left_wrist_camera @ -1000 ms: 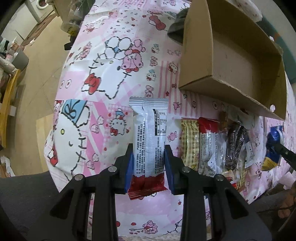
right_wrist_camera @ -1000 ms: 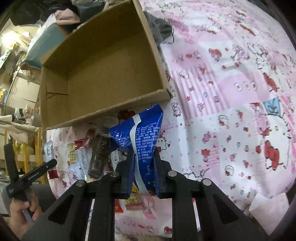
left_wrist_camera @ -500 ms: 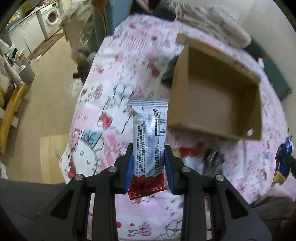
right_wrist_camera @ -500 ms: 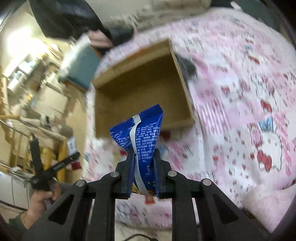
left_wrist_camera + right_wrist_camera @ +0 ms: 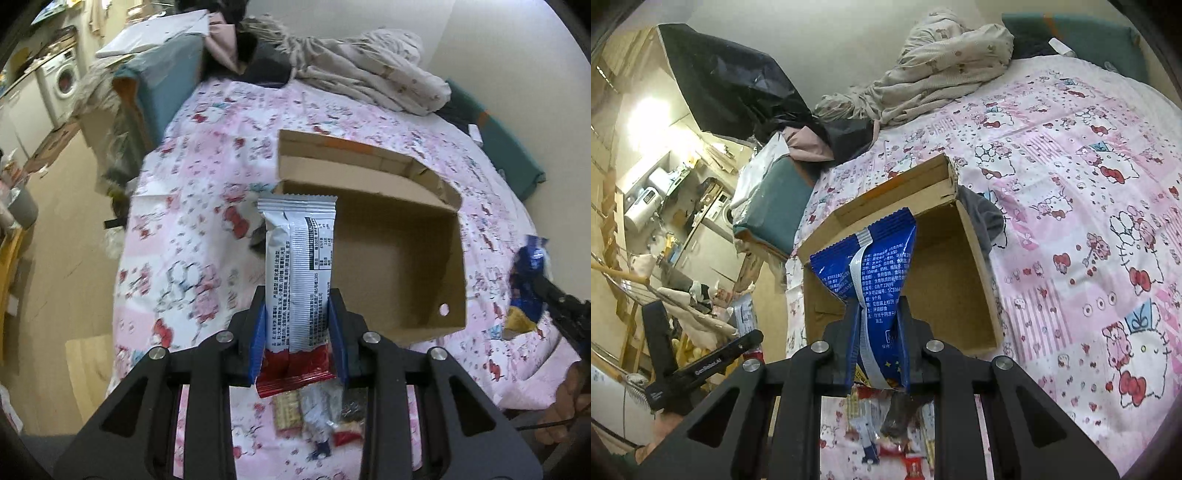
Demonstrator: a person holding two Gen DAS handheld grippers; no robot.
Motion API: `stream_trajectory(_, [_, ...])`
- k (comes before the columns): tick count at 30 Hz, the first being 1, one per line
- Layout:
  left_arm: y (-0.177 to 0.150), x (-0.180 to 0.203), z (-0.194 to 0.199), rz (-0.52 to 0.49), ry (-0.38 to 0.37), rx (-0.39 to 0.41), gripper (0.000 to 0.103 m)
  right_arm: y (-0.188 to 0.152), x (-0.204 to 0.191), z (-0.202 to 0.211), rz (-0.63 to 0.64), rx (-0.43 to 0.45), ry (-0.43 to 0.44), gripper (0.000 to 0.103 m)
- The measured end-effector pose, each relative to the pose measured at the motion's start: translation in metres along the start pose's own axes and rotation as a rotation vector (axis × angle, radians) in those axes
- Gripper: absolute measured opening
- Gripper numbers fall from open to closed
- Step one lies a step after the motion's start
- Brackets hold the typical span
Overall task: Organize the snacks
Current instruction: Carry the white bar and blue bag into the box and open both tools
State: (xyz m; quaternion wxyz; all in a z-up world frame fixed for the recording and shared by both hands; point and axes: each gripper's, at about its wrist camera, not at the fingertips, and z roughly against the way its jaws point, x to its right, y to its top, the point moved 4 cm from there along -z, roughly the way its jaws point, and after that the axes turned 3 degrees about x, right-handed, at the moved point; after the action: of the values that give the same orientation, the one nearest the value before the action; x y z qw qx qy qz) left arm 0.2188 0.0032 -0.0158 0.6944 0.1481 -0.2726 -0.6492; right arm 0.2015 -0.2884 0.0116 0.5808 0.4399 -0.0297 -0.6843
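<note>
My left gripper [image 5: 297, 325] is shut on a silver snack bar with a red end [image 5: 299, 273], held upright above the pink bed sheet. Behind it lies an open cardboard box [image 5: 391, 273] with nothing visible in it. My right gripper [image 5: 877, 334] is shut on a blue snack packet [image 5: 873, 266], raised in front of the same cardboard box [image 5: 949, 288]. Several loose snacks [image 5: 317, 410] lie on the sheet below the left gripper; the snacks [image 5: 886, 424] also show under the right one. The blue packet [image 5: 528, 280] appears at the right edge of the left wrist view.
The pink cartoon-print sheet [image 5: 1089, 229] covers the bed. A crumpled beige blanket [image 5: 369, 74] and dark clothes lie at the far end. A teal box [image 5: 166, 85] stands beside the bed on the left. A hand [image 5: 668, 421] holds the other gripper's handle at lower left.
Both grippers have risen with their snacks still gripped and tipped upward, so the box and the far end of the bed have come into view. The loose snacks have dropped beneath the fingers.
</note>
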Motion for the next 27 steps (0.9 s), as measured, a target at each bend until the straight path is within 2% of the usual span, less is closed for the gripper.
stream_trajectory(3, [0.004,0.013,-0.012,-0.029,-0.033,-0.019,0.027,0.001,0.005,-0.013,-0.002,-0.006,-0.015,0.019])
stream_trajectory(7, [0.005,0.026,-0.044,-0.087,-0.042,-0.047,0.027,0.0,0.019,-0.036,-0.042,-0.024,-0.034,0.019])
stream_trajectory(10, [0.002,0.026,-0.062,-0.058,-0.058,-0.072,0.027,0.0,0.031,-0.05,-0.06,-0.033,-0.048,0.019])
stream_trajectory(14, [-0.002,0.029,-0.077,-0.07,-0.053,-0.072,0.027,-0.003,0.043,-0.065,-0.068,-0.054,-0.071,0.019])
stream_trajectory(18, [-0.007,0.022,-0.094,-0.021,-0.053,-0.105,0.027,-0.009,0.051,-0.079,-0.081,-0.082,-0.083,0.019])
stream_trajectory(27, [-0.011,0.029,-0.107,-0.067,-0.034,-0.086,0.027,-0.017,0.056,-0.111,-0.03,-0.119,-0.113,0.019])
